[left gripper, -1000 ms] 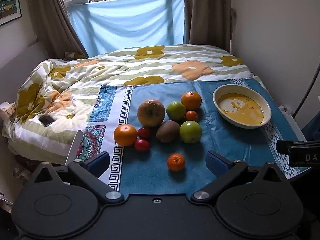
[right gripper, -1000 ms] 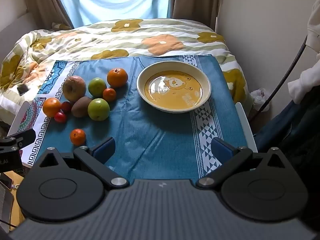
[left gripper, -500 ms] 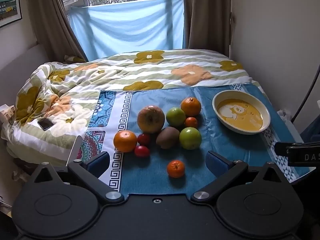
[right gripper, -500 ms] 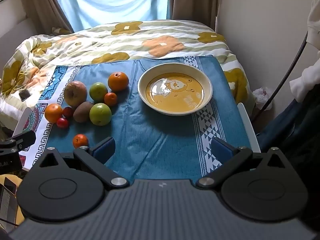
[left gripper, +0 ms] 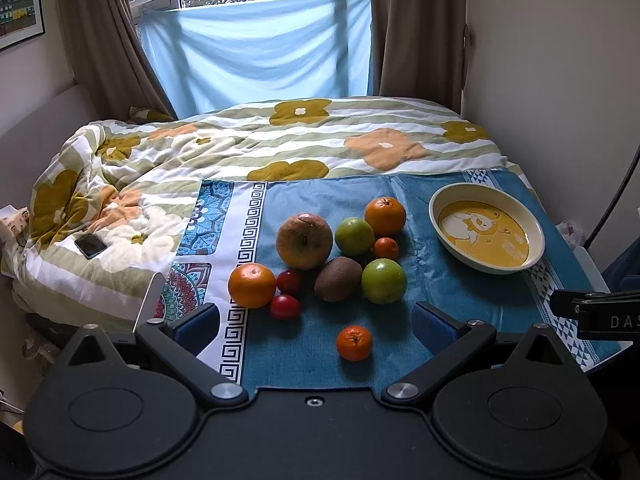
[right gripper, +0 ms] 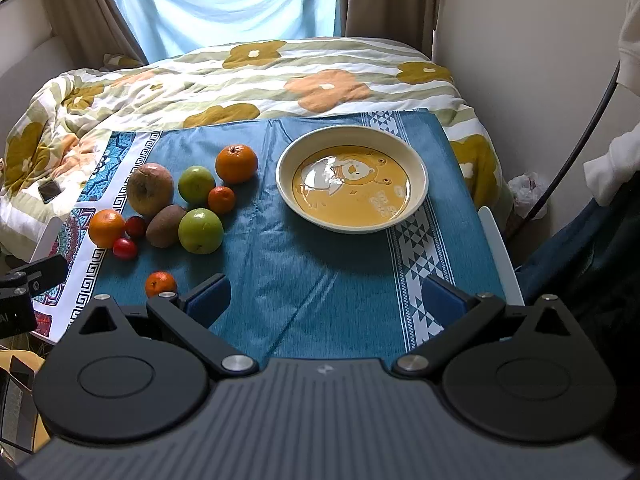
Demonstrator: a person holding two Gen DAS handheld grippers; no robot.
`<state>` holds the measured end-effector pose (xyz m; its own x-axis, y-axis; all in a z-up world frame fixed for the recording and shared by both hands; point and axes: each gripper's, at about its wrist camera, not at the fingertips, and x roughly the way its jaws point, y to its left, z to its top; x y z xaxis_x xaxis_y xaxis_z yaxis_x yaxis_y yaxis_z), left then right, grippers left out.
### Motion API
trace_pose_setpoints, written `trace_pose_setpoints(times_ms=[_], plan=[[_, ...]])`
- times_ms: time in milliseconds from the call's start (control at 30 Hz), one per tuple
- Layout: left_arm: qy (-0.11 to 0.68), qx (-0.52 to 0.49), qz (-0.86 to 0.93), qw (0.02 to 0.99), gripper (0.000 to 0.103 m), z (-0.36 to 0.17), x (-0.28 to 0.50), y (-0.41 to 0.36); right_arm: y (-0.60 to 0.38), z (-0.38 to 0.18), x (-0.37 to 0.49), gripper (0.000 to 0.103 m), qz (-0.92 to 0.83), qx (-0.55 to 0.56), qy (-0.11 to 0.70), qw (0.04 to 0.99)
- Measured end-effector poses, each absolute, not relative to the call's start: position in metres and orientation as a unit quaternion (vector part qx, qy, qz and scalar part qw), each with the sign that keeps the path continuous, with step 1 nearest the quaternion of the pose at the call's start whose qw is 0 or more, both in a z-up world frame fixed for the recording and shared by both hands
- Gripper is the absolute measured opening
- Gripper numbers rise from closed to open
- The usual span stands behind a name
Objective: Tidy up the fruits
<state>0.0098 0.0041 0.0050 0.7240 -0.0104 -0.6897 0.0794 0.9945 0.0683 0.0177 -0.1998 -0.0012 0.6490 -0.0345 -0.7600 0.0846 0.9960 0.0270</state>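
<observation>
Several fruits lie clustered on a blue cloth (left gripper: 460,300): a large brown-red apple (left gripper: 304,241), two green apples (left gripper: 383,281) (left gripper: 354,236), a kiwi (left gripper: 338,278), two oranges (left gripper: 252,285) (left gripper: 385,216), two small mandarins (left gripper: 354,343) (left gripper: 386,248) and two red tomatoes (left gripper: 285,307). A cream bowl (left gripper: 536,236) with a yellow bear print stands empty at the right; it also shows in the right wrist view (right gripper: 420,164). My left gripper (left gripper: 316,322) is open, just short of the near mandarin. My right gripper (right gripper: 326,300) is open over bare cloth in front of the bowl.
The cloth covers a small table with white edges (right gripper: 496,240) set against a bed with a flowered quilt (left gripper: 280,140). A phone (left gripper: 91,245) lies on the quilt at the left. A wall (left gripper: 560,80) and a black cable (right gripper: 576,152) are at the right.
Both cameras have tilted up and pulled back slightly; the fruits and bowl sit lower in view. No fruit has moved. Both grippers stay open.
</observation>
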Motion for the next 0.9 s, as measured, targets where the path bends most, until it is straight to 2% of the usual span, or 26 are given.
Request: trace_pose_setpoints(times_ms=[900], plan=[[0.376,0.044,-0.022,0.925,0.103,0.0019,0.0143,0.0081,-0.1982,-0.0057,0.0248,0.103,-0.029,0.033,0.424,0.905]])
